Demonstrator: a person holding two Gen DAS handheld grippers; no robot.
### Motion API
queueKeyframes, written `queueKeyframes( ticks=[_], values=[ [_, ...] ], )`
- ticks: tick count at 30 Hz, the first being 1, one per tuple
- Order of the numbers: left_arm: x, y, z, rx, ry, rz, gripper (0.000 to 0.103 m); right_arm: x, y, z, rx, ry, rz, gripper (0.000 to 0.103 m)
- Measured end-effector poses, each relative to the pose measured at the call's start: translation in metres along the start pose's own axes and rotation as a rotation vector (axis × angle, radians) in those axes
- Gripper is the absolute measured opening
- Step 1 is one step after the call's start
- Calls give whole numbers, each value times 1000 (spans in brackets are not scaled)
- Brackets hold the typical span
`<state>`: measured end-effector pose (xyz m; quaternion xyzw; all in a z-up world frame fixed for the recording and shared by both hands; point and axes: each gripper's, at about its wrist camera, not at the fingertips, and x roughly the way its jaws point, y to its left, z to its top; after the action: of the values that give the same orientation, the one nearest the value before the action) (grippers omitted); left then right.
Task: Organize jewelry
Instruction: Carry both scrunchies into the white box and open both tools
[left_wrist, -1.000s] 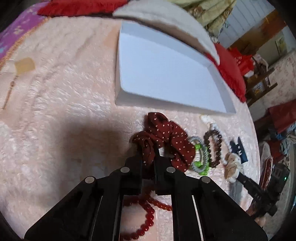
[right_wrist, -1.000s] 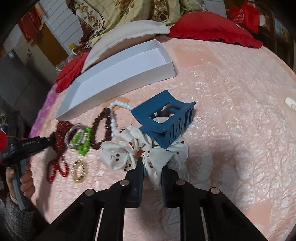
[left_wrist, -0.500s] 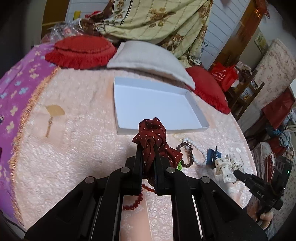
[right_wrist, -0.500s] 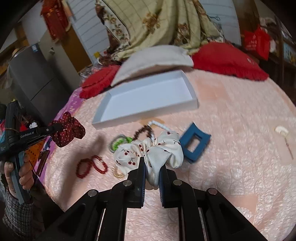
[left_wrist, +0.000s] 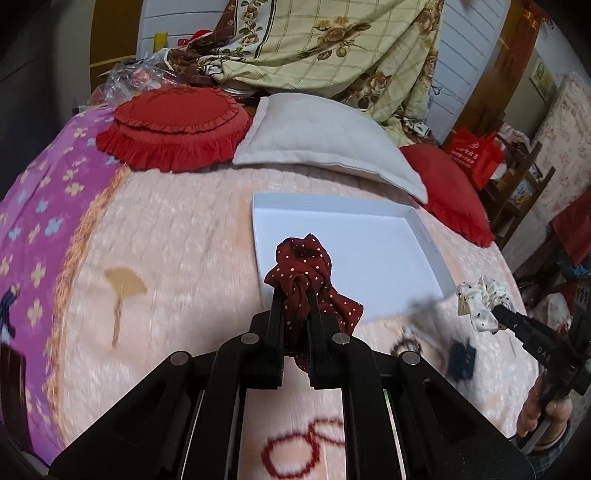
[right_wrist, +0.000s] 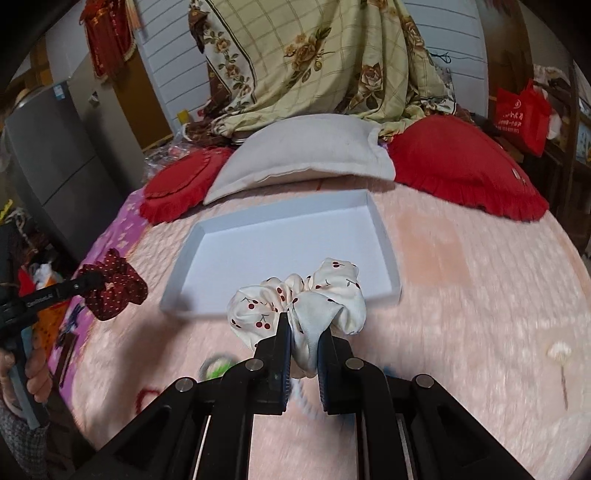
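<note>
Left gripper (left_wrist: 296, 295): jaws clenched on the dark red dotted scrunchie (left_wrist: 308, 273), held clear above the bed (left_wrist: 177, 258). Right gripper (right_wrist: 304, 328): jaws clamp the cherry-print scrunchie (right_wrist: 306, 299). The empty white box (right_wrist: 280, 243) lies at 12 o'clock, presumably their destination.

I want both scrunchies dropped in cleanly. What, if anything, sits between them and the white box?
Nothing visible. The dark red scrunchie in the left gripper and the cherry-print scrunchie in the right gripper hang before the white box, which looks empty.
</note>
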<state>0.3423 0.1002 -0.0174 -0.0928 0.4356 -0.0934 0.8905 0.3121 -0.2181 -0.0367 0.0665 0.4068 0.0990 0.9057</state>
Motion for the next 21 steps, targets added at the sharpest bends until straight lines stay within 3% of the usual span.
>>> queueKeyframes(
  ticks=[9, 15, 21],
  values=[
    [102, -10, 57, 22, 82, 39, 7, 94, -21, 65, -10, 79, -38, 11],
    [164, -1, 81, 31, 134, 104, 8, 160, -42, 95, 4, 156, -77, 11],
    [194, 7, 92, 56, 141, 154, 8, 194, -51, 108, -7, 174, -124, 11]
  ],
)
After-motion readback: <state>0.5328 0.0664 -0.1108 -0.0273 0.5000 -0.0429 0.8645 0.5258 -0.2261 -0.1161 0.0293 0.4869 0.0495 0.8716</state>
